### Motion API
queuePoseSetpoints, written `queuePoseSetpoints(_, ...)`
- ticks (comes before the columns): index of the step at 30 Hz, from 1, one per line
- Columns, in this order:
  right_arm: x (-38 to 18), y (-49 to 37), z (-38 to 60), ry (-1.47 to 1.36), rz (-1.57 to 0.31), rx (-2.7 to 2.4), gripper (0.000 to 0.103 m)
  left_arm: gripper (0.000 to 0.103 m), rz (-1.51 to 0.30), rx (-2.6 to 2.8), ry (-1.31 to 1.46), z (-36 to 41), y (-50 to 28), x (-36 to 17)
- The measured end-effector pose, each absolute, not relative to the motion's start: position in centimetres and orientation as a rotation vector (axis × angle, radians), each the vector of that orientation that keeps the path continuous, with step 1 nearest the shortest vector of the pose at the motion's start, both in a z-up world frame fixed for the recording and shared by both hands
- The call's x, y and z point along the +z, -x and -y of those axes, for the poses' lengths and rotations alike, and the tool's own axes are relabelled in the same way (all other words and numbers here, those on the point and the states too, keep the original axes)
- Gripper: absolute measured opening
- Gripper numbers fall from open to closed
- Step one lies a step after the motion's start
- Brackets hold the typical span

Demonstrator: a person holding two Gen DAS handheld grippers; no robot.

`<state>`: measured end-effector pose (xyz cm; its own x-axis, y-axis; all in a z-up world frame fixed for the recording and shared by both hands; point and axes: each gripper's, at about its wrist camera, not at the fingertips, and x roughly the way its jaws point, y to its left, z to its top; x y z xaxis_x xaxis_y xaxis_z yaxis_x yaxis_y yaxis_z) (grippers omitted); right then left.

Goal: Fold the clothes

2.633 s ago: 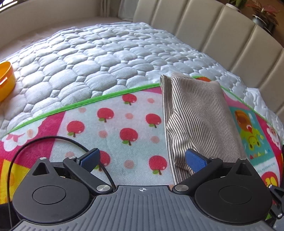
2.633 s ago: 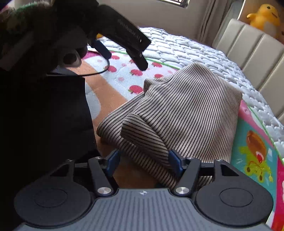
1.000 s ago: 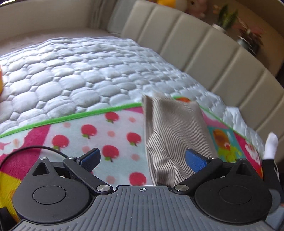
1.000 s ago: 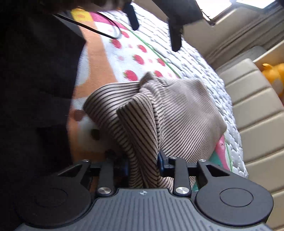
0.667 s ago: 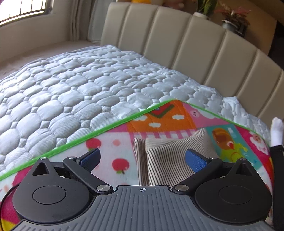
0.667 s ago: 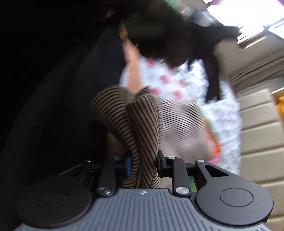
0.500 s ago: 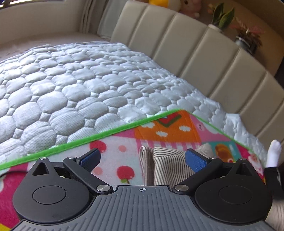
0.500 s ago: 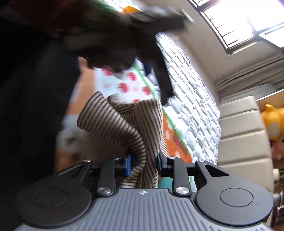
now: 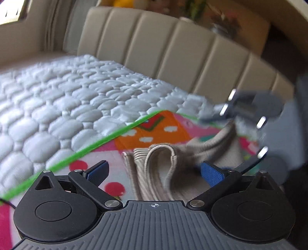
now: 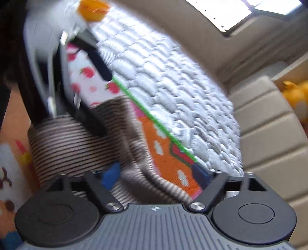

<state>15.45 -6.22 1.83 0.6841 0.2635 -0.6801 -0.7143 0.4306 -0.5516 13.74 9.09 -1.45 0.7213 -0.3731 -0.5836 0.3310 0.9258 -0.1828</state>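
While no writing reads, right gripper [image 10: 156,174] jaws just sprang wide off striped garment [image 10: 63,138]; left gripper [image 9: 154,173] jaws gape.

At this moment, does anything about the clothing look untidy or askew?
Yes. The striped garment lies rumpled on the play mat, one fold standing up in a loop instead of flat. Both tools are open, neither gripping it.

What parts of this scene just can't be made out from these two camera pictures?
- Striped garment: left wrist view, its near end is hidden behind the left gripper; the overall shape is unclear.
- Right gripper: in the left wrist view it shows only as a motion-blurred grey shape.
- Orange object: right wrist view, blurred and cut by the top edge; unidentifiable.
- Play mat: pictures smeared.
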Motion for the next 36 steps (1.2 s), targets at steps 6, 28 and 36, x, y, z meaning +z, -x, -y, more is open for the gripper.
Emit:
queuePoseSetpoints(6,3.2,-13.9,10.9,0.605,-0.515,0.477,0.103,0.103,-0.587,-0.266,-0.245,-5.6,-13.9,-2.5)
queuePoseSetpoints(28,-4.0,-23.0,17.7,0.085,-0.743,0.126,0.103,0.103,-0.729,-0.311,-0.025,-8.2,-22.1,-5.0)
queuePoseSetpoints(36,1.0,-15.6,18.2,-0.009,-0.579,0.145,0.103,0.103,-0.734,-0.311,-0.013,-8.5,-22.0,-5.1)
